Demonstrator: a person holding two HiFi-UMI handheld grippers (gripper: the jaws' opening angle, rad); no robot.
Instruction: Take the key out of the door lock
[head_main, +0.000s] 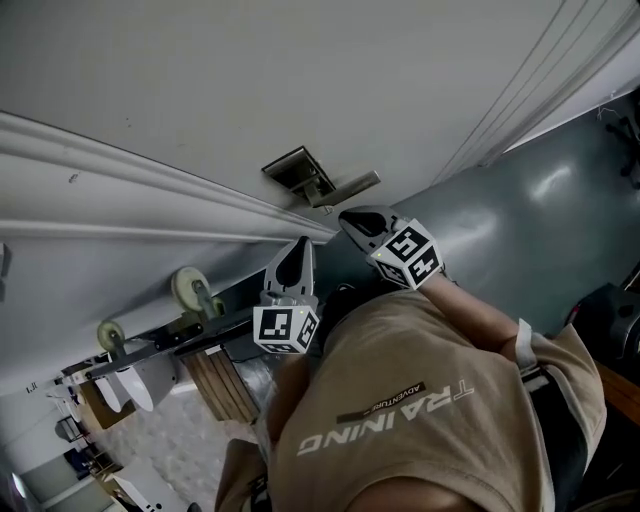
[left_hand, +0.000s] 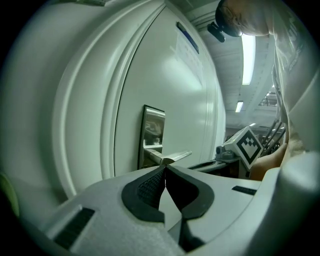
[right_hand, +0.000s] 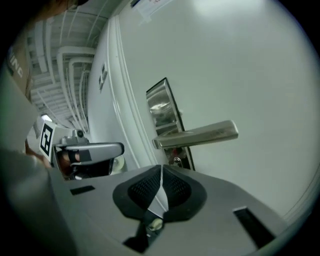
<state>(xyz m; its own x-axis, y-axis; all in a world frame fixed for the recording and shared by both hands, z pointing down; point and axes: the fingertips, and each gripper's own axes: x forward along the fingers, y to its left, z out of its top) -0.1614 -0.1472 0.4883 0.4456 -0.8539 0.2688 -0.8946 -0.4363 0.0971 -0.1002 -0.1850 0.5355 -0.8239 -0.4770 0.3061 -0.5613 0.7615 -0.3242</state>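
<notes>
The right hand-held gripper (right_hand: 161, 169), jaws pressed together on nothing, hovers at 6 o'clock of the lever handle (right_hand: 200, 134), near the lock (right_hand: 176, 161) beneath it. I cannot tell whether the key sits there. The left hand-held gripper (left_hand: 165, 168), likewise pressed together and empty, hangs at 7 o'clock of the handle.

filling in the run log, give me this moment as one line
left gripper: shut, empty | right gripper: shut, empty, near door handle, not touching | lock: under handle, key unclear

Brushed metal lever handle (right_hand: 200, 135) on glossy plate (right_hand: 162, 107); smooth matt white door (right_hand: 240, 60).
</notes>
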